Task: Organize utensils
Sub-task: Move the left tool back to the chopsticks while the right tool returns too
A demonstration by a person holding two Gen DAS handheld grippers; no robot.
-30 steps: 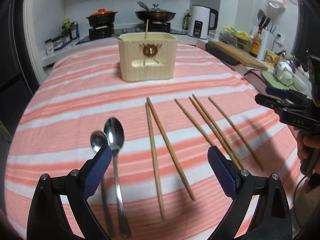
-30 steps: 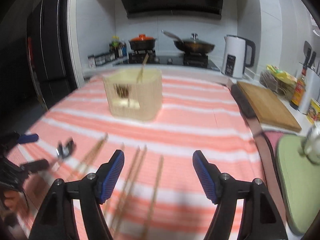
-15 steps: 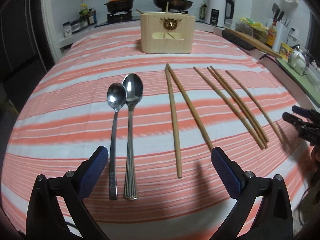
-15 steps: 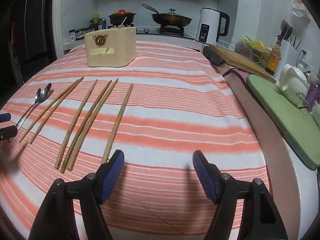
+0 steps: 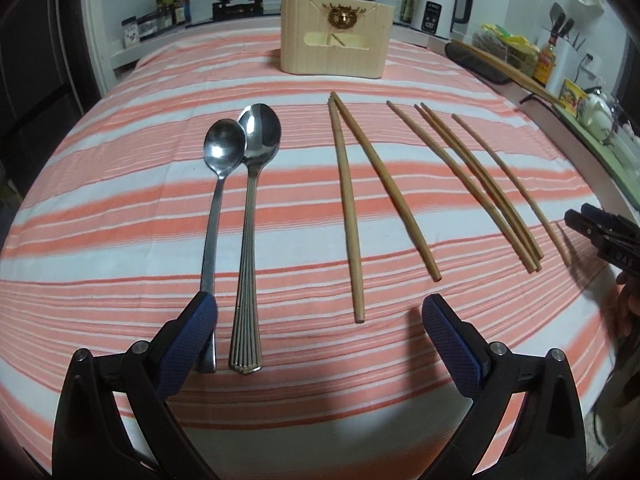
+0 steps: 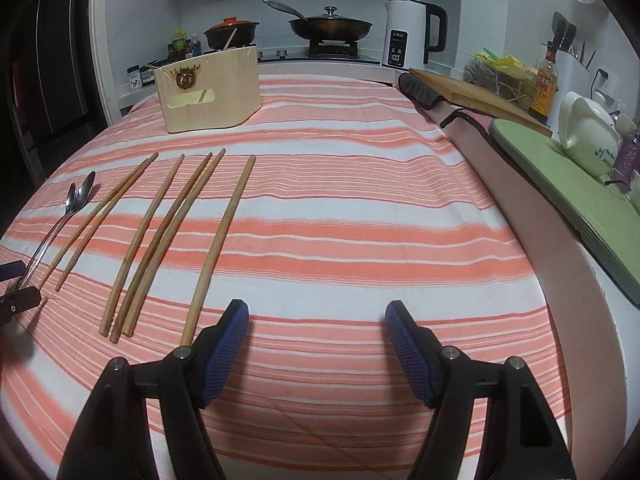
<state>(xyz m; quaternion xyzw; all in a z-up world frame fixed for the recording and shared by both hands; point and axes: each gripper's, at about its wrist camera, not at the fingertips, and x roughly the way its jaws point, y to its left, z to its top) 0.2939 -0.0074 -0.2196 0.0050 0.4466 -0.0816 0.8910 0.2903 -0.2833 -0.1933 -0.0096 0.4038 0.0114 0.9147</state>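
spoons and chopsticks are lying in a loose row across the striped cloth near its front edge, long axes running front to back, handle ends pointing toward both tongs; the two spoons are touching side by side at the left end of the row; six chopsticks are spreading out to their right; the cream utensil holder is standing well apart toward the far edge, centred, with one chopstick already leaning inside it.

left gripper is hovering just above the front edge with fingers wide apart and nothing between them; its left pad is sitting over the handle end of the smaller spoon, so both spoons are lying straight ahead of it and slightly left; this hand is judged the nearer one for the spoons.

right gripper is also spread wide and holding nothing; the rightmost chopstick is ending just beside its left pad, so this hand is judged nearer for the chopsticks.

open cloth is lying between the row and the holder, giving clear room for carrying; the right edge is bordered by a cutting board and a green mat, so swinging wide to that side is risking contact; the teapot is standing there too.
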